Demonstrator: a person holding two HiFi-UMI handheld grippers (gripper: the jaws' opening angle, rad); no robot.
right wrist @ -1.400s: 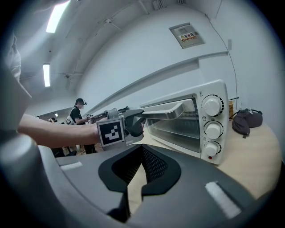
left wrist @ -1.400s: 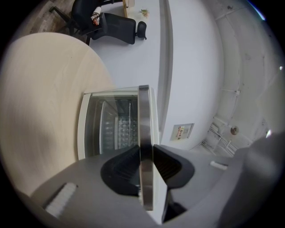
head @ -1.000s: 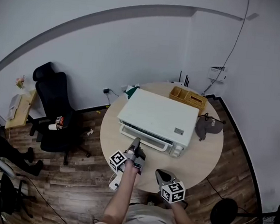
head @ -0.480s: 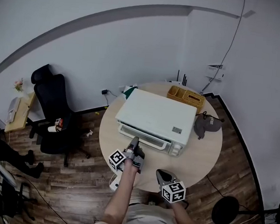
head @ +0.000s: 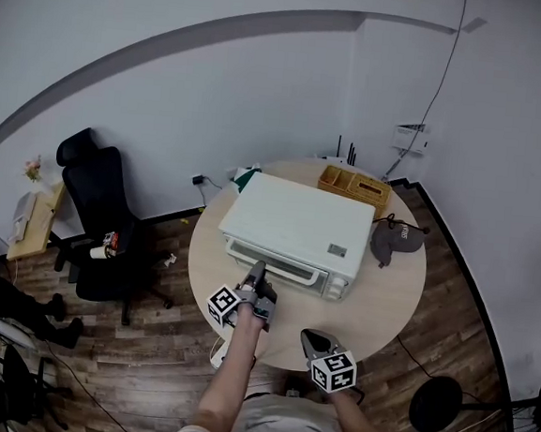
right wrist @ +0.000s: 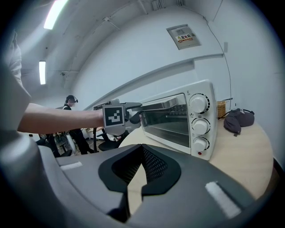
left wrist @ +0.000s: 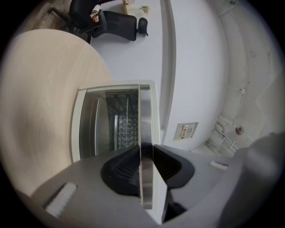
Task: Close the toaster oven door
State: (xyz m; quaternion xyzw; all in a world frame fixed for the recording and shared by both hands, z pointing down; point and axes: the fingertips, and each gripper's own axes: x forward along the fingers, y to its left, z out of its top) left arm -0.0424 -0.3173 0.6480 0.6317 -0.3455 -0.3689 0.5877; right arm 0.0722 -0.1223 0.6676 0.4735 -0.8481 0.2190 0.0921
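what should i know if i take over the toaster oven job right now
Left gripper: shut on the silver metal door handle of the white toaster oven.
Right gripper: shut, empty, held over the near edge of the round beige table.
Done: glass door stands upright, closed or nearly so.
To do: press it fully home if needed, then let go.

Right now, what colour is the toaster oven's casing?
White. The toaster oven shows best in the right gripper view.
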